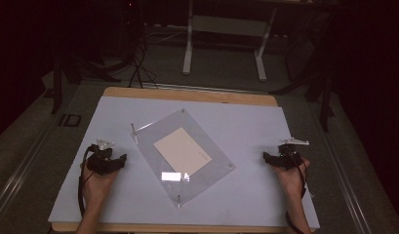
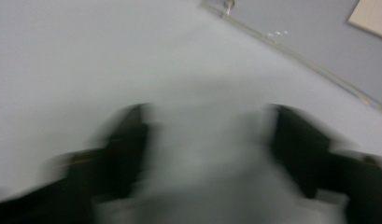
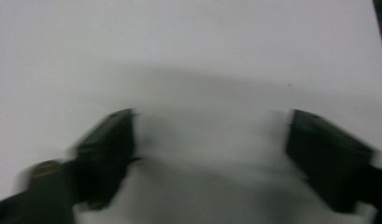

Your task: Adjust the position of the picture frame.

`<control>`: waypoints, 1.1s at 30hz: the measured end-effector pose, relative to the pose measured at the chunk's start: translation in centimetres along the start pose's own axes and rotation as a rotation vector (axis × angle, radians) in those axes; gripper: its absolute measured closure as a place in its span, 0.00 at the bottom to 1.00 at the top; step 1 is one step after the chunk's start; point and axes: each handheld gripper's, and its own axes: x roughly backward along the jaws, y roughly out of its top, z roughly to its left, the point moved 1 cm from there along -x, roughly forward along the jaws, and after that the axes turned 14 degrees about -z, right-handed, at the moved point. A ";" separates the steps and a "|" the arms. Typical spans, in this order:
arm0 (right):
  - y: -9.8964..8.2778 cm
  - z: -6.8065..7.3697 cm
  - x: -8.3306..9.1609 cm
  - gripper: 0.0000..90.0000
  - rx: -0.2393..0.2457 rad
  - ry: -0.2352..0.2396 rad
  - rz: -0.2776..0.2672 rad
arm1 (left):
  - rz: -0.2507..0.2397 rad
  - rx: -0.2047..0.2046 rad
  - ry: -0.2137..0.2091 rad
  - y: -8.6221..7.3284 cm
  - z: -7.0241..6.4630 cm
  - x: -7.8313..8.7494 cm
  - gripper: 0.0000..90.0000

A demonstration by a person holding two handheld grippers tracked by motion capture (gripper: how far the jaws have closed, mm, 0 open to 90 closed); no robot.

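Clear acrylic frame [image 1: 183, 155] lying flat at centre of the white tabletop [image 1: 246, 122], turned so its corners aim roughly at 12, 3, 6 and 9 o'clock; likely set askew to offer a corner to each side. Cream paper card [image 1: 182, 151] sandwiched inside, kept flat under the glossy panel, glare patch near the 6 o'clock corner. Small metal standoff posts at the corners, e.g. one at 9 o'clock [image 1: 133, 127] and one at 6 o'clock [image 1: 178, 199], apparently holding the panels together. Left gripper [image 1: 123, 160] parked at 9 o'clock of the frame, near but apart from its edge, jaws spread wide with nothing between them, only bare tabletop seen through the gap in the left gripper view [image 2: 207, 154]; frame edge [image 2: 296, 58] and card corner [image 2: 373, 16] visible beyond at 1 o'clock of that view. Right gripper [image 1: 265, 156] at 3 o'clock of the frame, likewise apart, jaws wide and empty over plain white surface [image 3: 212, 154]. Both gripper views blurred. Hands low on the table, flanking the frame symmetrically; judged a ready stance for a two-sided approach to the standoffs or the panel edges. Nothing gripped yet; frame untouched. Dark floor and a white desk leg frame [image 1: 188, 48] beyond the 12 o'clock edge.
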 end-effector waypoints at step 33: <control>0.8 7.4 2.8 0.68 0.285 0.434 -0.049 | -0.065 -0.059 -0.249 0.7 -0.7 1.1 0.77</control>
